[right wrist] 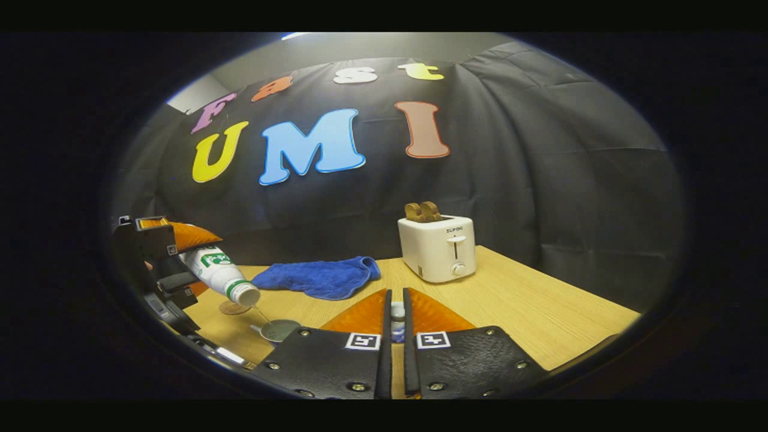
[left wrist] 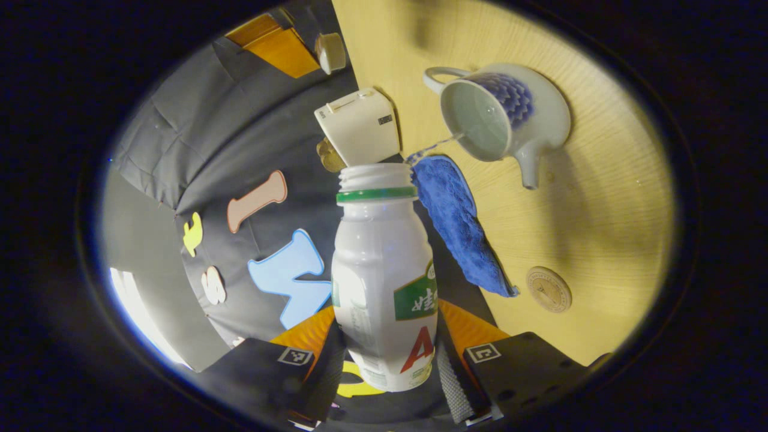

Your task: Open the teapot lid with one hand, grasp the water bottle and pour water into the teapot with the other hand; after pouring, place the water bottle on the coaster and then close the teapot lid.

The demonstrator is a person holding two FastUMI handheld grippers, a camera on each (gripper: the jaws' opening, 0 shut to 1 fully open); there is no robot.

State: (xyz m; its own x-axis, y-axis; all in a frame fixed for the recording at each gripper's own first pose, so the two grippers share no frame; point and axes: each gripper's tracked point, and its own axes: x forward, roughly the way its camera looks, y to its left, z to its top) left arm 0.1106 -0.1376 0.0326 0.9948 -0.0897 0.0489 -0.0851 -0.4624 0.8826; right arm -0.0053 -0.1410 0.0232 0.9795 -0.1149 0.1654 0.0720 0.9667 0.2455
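Pouring was underway: the left gripper (left wrist: 390, 360) clenched the tilted white plastic water bottle (left wrist: 384, 282), its stream entering the lidless blue-and-white ceramic teapot (left wrist: 540, 120); the right gripper (right wrist: 396, 318) pinched a small lid (right wrist: 397, 313). The round brown coaster (left wrist: 548, 289) near the wooden table's (left wrist: 600, 228) edge waited.

Dim booth, warm overhead light, soft shadows, strong fisheye bending at edges.

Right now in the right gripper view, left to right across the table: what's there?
Left gripper holding the tilted bottle → coaster → teapot → blue cloth → lid in the right gripper → toaster.
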